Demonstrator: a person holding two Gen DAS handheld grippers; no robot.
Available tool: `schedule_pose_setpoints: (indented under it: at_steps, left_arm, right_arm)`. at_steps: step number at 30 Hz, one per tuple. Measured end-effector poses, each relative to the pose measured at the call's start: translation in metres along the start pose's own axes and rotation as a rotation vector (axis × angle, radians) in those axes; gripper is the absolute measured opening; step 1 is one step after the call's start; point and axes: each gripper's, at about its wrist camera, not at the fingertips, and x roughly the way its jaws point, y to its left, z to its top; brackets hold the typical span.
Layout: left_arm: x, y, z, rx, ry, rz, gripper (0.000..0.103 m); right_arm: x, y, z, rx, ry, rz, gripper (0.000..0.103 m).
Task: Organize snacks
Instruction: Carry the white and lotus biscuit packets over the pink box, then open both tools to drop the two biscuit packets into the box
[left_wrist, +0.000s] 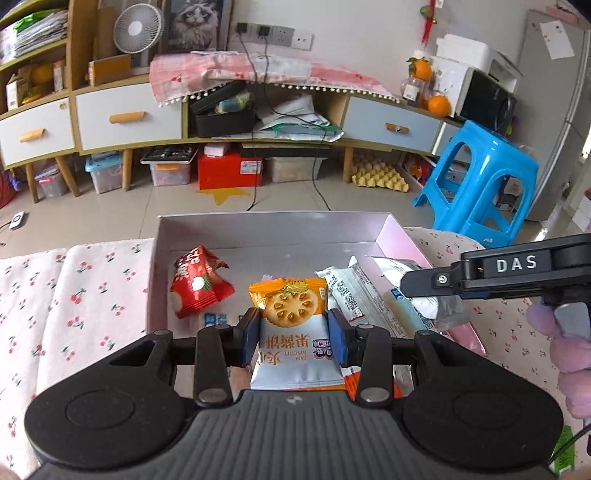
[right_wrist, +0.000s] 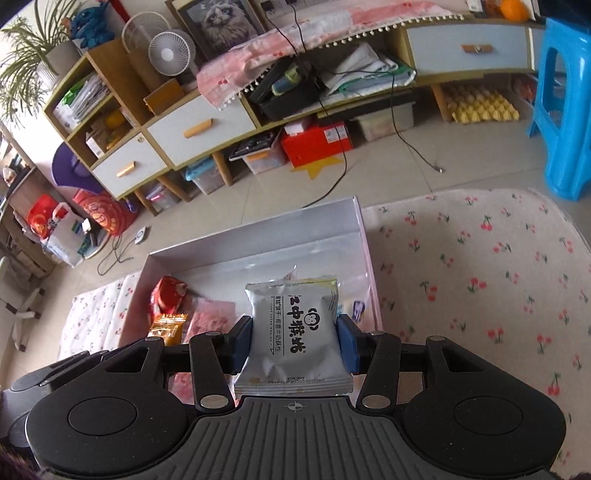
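We've got both jaws clamped: left gripper (left_wrist: 293, 330) on the jam biscuit (left_wrist: 291, 332), right gripper (right_wrist: 295, 345) on the silver pack (right_wrist: 295, 332). Both packs are gripped by their side edges and held over the box (left_wrist: 258, 230), likely for a flat drop beside the red pack (left_wrist: 199, 282).

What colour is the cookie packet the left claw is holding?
Orange on top and white below, with a round jam cookie pictured. The cookie packet in the left claw shows best in the left wrist view.
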Motion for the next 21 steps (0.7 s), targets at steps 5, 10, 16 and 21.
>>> schedule_pose_setpoints:
  at_steps: [5,10,16,21]
  left_arm:
    - [0.004,0.004,0.002,0.002,-0.003,-0.009,0.037]
    - [0.006,0.006,0.003,0.014,-0.002,-0.005,0.038]
    - [0.001,0.005,0.004,0.02,-0.03,0.01,0.067]
    - [-0.006,0.003,0.006,0.014,-0.03,-0.001,0.078]
  right_arm:
    - [0.009,-0.004,0.0,0.008,-0.015,0.01,0.047]
    - [0.015,-0.006,0.0,0.01,-0.017,0.008,0.048]
    - [0.009,-0.005,0.002,0.011,-0.051,0.04,0.062]
    - [-0.001,-0.004,0.003,0.024,-0.05,0.041,0.073]
